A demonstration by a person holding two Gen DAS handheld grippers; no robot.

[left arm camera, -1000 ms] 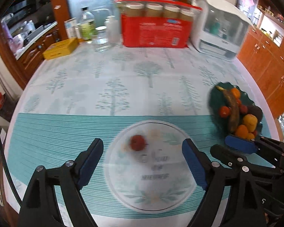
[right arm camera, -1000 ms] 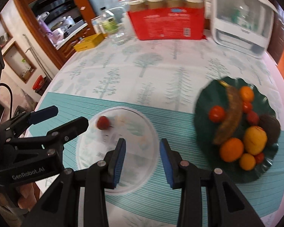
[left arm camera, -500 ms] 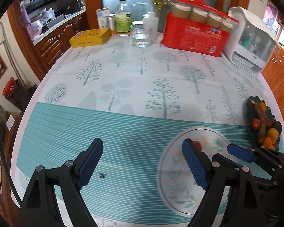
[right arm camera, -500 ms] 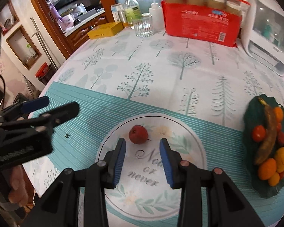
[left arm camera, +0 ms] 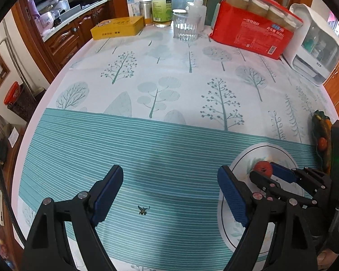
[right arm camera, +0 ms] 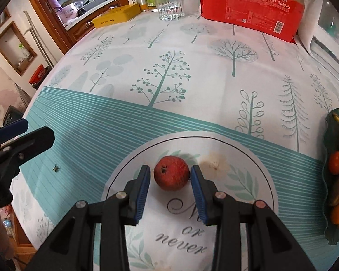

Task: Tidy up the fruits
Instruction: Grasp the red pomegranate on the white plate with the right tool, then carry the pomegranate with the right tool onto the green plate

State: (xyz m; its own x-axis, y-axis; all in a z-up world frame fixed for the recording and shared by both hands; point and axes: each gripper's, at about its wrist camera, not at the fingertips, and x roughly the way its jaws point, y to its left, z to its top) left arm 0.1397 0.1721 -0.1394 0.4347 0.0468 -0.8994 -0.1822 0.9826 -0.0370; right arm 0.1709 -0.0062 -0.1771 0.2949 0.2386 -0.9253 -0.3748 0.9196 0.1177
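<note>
two words: "or never" (right arm camera: 180, 240)

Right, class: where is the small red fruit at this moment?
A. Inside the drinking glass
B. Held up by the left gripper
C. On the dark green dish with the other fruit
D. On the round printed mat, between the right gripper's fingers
D: the red fruit sits on the round mat, between the open pads of the right gripper.

- Big round table (left arm camera: 169, 85) with a tree-print cloth, white up top and a teal striped band lower down.
- Left of the table: reddish wooden cabinets (left arm camera: 65, 38) under a pale countertop.
- Beyond those, a light wall with a framed niche (right arm camera: 14, 47).
- Soft, even daylight.
</note>
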